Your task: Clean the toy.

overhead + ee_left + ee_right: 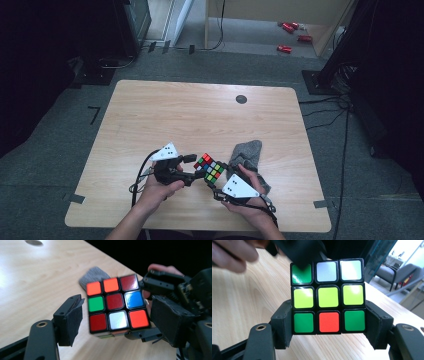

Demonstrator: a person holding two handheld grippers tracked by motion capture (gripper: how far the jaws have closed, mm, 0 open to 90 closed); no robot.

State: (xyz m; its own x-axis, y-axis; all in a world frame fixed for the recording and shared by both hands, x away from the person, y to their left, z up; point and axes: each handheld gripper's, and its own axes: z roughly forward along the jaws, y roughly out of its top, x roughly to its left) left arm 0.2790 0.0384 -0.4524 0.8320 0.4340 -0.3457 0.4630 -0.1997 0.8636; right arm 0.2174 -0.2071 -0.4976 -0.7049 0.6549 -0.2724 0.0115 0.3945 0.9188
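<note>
Glossy coloured squares on black plastic mark the puzzle cube (210, 168), which is held up just above the near part of the wooden table (200, 115), between the person's two hands. In the right gripper view the right gripper (328, 323) is clamped on the cube's (327, 296) bottom layer, one pad pressed against each side of the green-red-green row, so this tool carries it. In the left gripper view the left gripper (117, 317) stands with its jaws spread wider than the cube (115, 305); the pads (72, 318) flank it with a gap on the near side, not pinching yet.

The step in hand looks like a layer turn, the right tool anchoring and the left coming in to grip. To do it well, the left pads should close squarely on one layer alone, clear of the seam, so the turn does not bind. The anchoring grip should stay firm and level, and the twist should follow the cube's own axis. A slanted bite could pop the cube loose.

Just behind the right hand (250, 200), a grey cloth (247, 155) lies crumpled on the table.
</note>
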